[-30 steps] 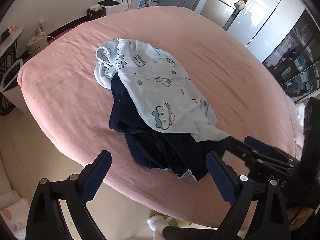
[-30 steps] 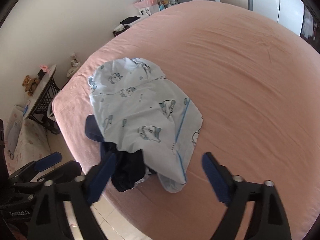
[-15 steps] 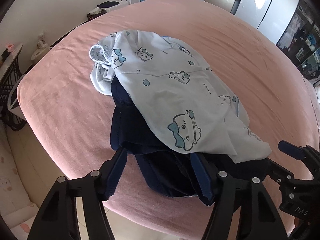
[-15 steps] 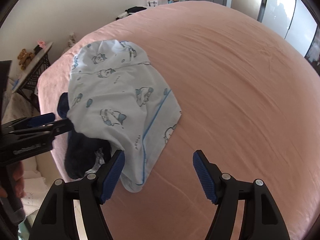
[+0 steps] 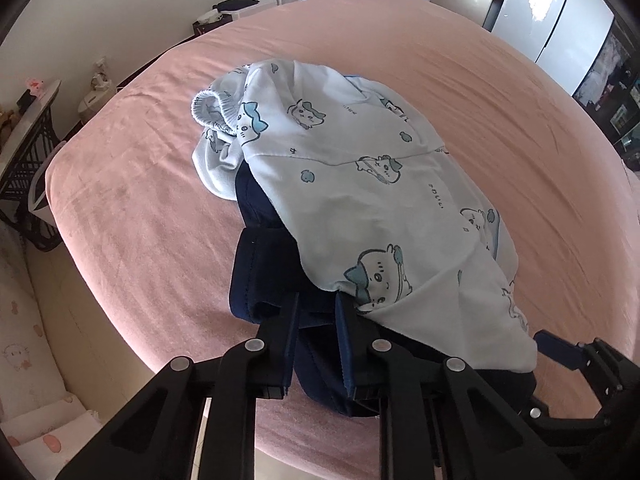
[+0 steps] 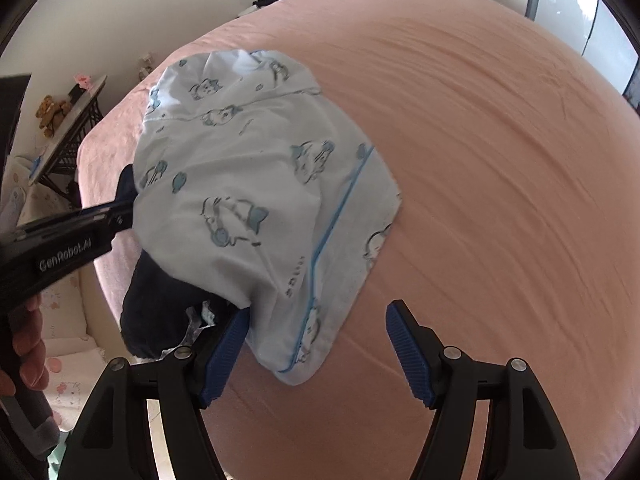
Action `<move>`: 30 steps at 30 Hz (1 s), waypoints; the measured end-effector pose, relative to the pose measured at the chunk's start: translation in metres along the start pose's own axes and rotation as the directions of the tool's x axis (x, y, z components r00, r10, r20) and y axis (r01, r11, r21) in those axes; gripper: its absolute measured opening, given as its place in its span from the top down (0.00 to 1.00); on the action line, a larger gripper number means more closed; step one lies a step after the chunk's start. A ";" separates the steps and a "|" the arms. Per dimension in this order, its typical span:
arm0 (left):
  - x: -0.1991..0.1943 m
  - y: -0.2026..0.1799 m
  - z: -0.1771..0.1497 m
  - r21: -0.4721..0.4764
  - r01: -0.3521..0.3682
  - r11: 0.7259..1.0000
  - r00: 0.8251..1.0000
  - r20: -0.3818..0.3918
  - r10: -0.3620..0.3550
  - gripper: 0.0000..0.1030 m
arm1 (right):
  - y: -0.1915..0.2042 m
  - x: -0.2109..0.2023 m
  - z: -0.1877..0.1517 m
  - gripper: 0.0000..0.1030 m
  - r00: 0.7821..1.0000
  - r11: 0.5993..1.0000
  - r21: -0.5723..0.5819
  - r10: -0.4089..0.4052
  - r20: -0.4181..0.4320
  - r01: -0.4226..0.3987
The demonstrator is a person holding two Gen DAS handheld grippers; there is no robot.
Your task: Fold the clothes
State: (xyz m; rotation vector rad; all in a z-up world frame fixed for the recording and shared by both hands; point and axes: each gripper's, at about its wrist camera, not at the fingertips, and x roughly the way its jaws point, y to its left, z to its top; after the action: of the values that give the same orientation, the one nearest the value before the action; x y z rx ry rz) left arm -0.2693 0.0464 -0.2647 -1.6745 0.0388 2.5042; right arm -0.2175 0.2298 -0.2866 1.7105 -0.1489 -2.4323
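While the left gripper is closing its jaws on the dark garment, the right gripper stands open; the cartoon top lies rumpled, nothing folded yet.

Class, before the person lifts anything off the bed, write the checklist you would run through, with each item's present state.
1. Left tool on the navy garment: ok, jaws closing with navy fabric between them.
2. Left tool clear of the light printed garment: cannot tell, its hem lies against one finger.
3. Right tool gripping: not ok, open.
4. Printed garment's corner between the right tool's fingers: ok.
5. Garments separated: not ok, printed one lies over navy.
6. Pink bed has bare space for folding: ok.
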 end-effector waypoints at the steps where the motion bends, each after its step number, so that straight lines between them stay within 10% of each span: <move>1: 0.000 0.002 0.001 -0.011 0.001 1.000 1.000 -0.004 -0.001 0.85 | 0.001 0.001 -0.002 0.31 1.000 1.000 0.008 0.021 -0.004 -0.021; 13: -0.027 0.002 0.018 0.039 0.020 0.999 0.999 0.034 -0.021 0.85 | 0.005 0.010 -0.016 0.32 0.998 0.998 -0.024 -0.061 -0.009 0.061; 16: -0.036 0.001 0.018 0.058 0.015 0.998 0.998 0.057 -0.018 0.85 | 0.002 0.008 -0.014 0.58 0.999 0.999 0.003 -0.047 -0.010 0.047; 25: -0.027 -0.013 0.018 0.094 0.051 0.994 0.997 0.050 -0.056 0.84 | 0.003 -0.004 -0.017 0.73 0.997 0.997 0.007 -0.075 0.021 0.075; 30: -0.026 -0.013 0.013 0.077 0.024 0.997 0.998 0.061 -0.029 0.54 | -0.005 -0.007 -0.017 0.73 1.000 0.999 0.050 -0.008 -0.001 0.008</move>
State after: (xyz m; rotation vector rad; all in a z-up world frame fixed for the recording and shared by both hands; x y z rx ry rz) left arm -0.2696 0.0584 -0.2352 -1.5576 0.1045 2.5000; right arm -0.1992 0.2360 -0.2865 1.7355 -0.2047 -2.4536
